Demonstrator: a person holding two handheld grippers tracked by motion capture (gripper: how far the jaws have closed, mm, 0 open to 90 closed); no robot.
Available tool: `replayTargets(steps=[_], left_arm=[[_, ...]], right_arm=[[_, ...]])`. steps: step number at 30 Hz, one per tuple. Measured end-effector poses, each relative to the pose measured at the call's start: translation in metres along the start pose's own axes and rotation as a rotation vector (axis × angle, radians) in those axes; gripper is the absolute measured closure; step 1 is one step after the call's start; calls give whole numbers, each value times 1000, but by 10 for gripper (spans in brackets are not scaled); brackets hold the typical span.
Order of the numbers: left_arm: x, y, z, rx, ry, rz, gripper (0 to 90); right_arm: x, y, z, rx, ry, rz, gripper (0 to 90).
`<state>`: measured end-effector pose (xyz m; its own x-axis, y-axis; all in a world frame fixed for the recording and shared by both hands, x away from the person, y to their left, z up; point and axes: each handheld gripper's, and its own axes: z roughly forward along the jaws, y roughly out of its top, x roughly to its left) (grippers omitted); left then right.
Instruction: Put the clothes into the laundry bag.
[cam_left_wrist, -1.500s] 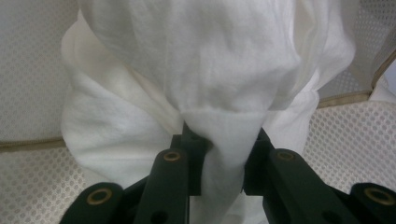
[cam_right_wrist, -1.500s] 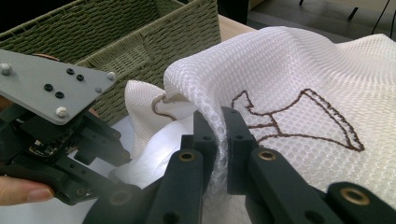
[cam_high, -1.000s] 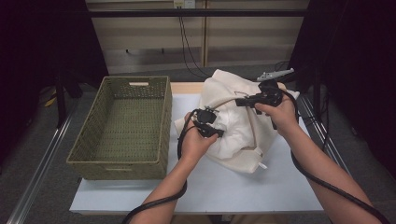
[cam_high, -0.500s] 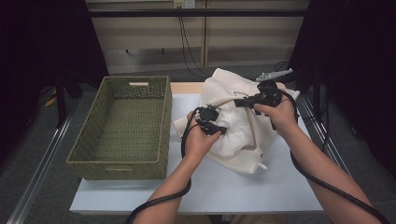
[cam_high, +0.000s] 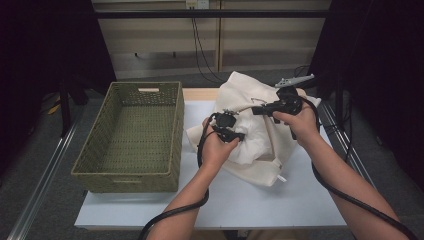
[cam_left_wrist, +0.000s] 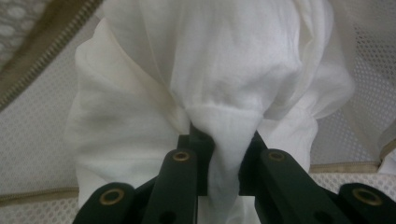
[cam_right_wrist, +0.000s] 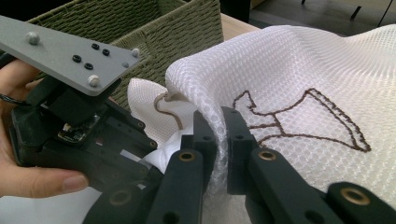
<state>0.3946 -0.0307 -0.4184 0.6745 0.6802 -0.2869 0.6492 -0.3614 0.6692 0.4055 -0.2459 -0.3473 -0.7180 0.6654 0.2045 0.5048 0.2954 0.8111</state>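
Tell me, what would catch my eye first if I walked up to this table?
Probably the big white mesh bag heaped on the table's right half, held by two hands. The left tool pinches a bunch of white cloth at the bag's zipped opening, and the right tool clamps the bag's mesh edge beside a brown stitched drawing. A green woven basket stands at the left.

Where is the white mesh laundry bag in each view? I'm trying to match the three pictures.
High view: mesh laundry bag right of centre on the table, beside the green wicker basket.
Left gripper view: mesh at the edges, behind the white cloth that the jaws pinch.
Right gripper view: centre and right, edge clamped.
Shared landmark: the basket.
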Motion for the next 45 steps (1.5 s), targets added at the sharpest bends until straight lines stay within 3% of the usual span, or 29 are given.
replayTargets(steps=[11, 29, 35, 39, 45], left_arm=[[2, 4, 4, -23, 9, -12, 817], [-5, 11, 16, -63, 23, -30, 817], [-5, 11, 18, -49, 17, -19, 792], [-2, 11, 13, -16, 4, -17, 707], [1, 8, 5, -23, 1, 1, 492]], right_arm=[[-1, -1, 0, -2, 4, 7, 865], [-2, -4, 2, -7, 6, 10, 865], [-3, -5, 1, -8, 2, 15, 865], [-2, -5, 0, 0, 0, 12, 865], [-1, -4, 1, 5, 0, 1, 865]])
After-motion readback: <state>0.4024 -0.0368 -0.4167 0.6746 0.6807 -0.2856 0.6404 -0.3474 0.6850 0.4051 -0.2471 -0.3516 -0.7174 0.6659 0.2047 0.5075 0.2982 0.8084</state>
